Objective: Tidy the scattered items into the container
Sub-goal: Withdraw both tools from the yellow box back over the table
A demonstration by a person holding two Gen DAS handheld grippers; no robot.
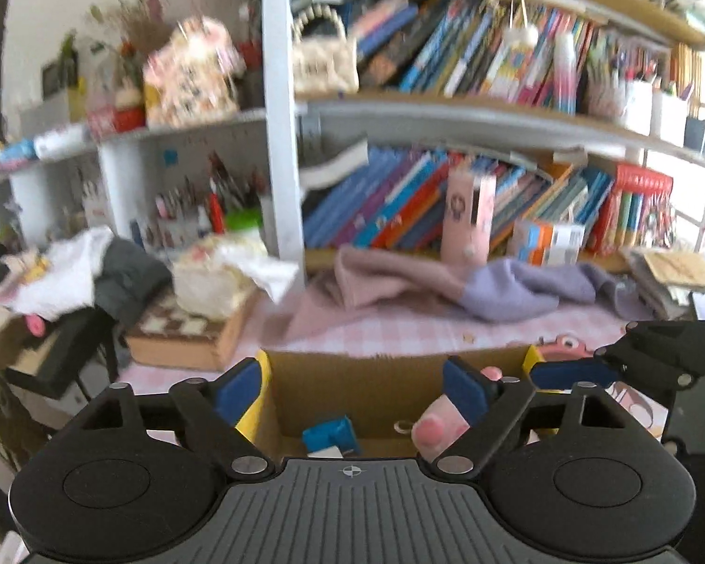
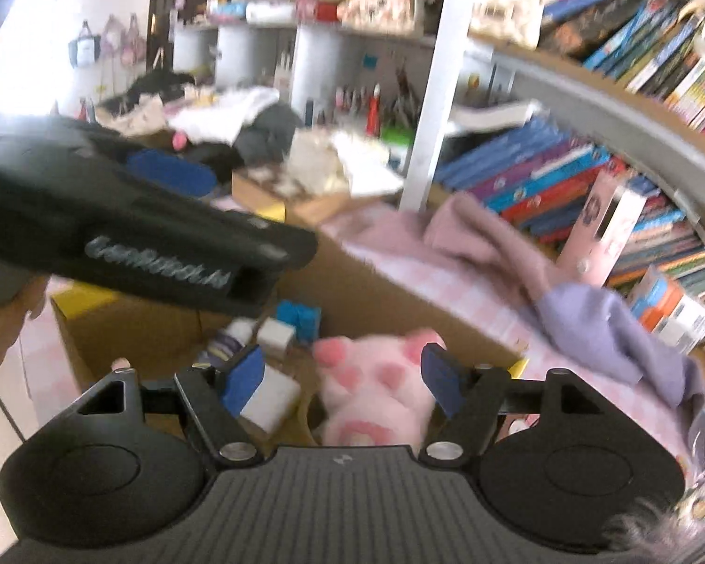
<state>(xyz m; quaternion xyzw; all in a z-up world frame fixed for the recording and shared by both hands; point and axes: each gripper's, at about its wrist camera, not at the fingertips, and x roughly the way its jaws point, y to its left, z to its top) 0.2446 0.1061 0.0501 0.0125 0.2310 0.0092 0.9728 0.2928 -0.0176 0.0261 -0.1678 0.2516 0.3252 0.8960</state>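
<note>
Bookshelf [image 1: 446, 117] filled the background; in front of it lay the pink checked tabletop [image 1: 399, 329], with a pink-and-lilac cloth [image 1: 446, 282] crumpled at its far edge. Nearest me stood the cardboard box [image 1: 362, 376], open-topped, its yellow-taped corners visible. Inside it, in the right wrist view, lay a pink plush paw [image 2: 376, 390], a blue block [image 2: 301, 317] and a white block [image 2: 270, 402].

My left gripper [image 1: 352, 390] stood wide apart over the box with nothing between its pads; the paw lay just below its right pad. My right gripper [image 2: 343, 376] was about half open, straddling the paw without pressing it, so I judged the toy released into the box.

I judged the step to be the withdrawal: lift both tools straight up, clear of the cardboard walls, before swinging outward. The two tools sat close together above the box, so I would separate them first. Open room lay over the tabletop ahead.
</note>
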